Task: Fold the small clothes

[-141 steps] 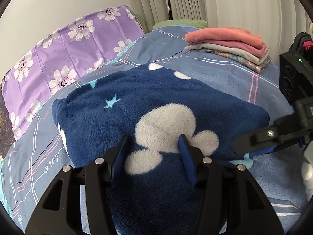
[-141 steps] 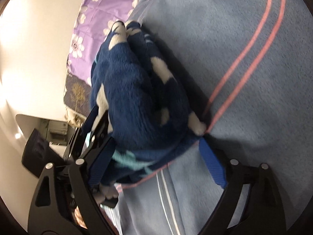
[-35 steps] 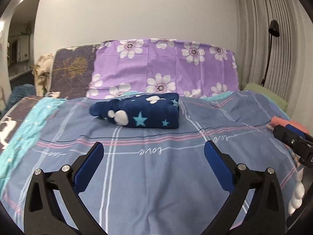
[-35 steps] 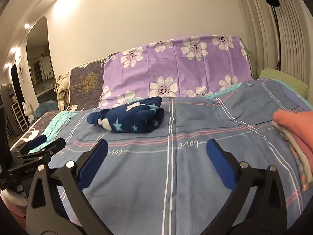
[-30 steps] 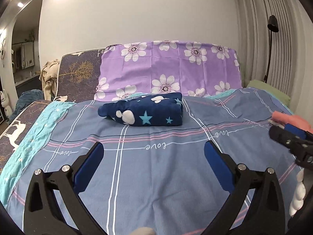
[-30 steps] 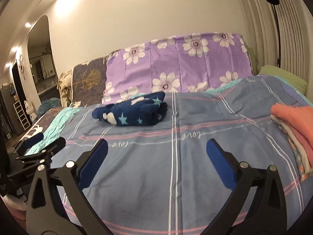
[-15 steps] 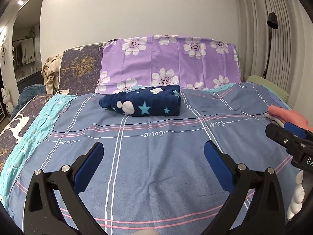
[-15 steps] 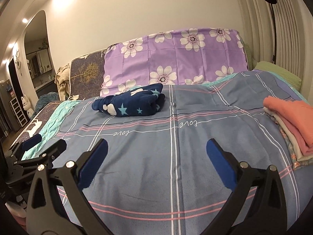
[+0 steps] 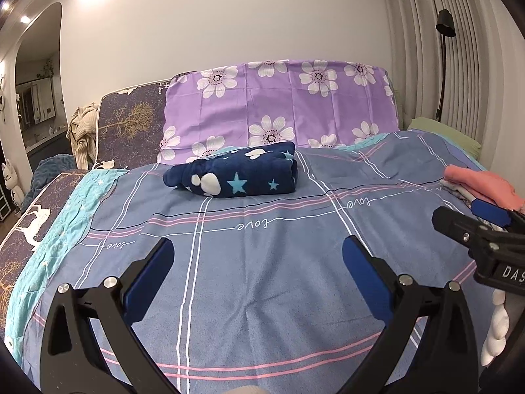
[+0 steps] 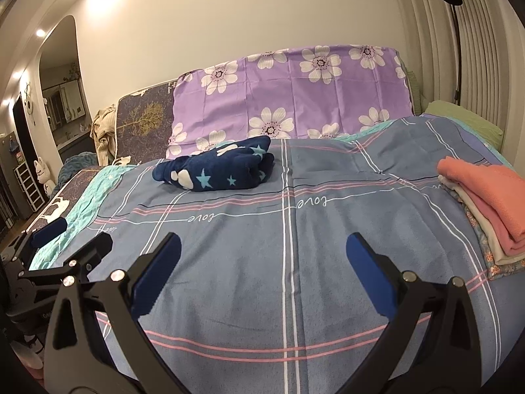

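1. Both sets of my blue-padded fingers are spread wide and hold nothing: the left gripper [image 9: 256, 256] and the right gripper [image 10: 262, 251] hover above the blue-grey plaid bedsheet [image 9: 262, 312], near its front edge.
2. A navy plush garment with white patches and pale blue stars [image 9: 236, 174] lies folded into a thick bundle at the far side of the bed, just in front of the purple flowered pillow [image 9: 279, 105], well apart from both pairs of fingers.
3. On my right sits a neat stack of folded clothes topped by a coral-pink knit [image 10: 485, 190].
4. I judge the fleece light, soft and springy; its folds may puff open, though I cannot tell from here how tightly they sit.
5. If I lift it, I would pinch through all layers at the squared right-hand end, one gripper to each corner.
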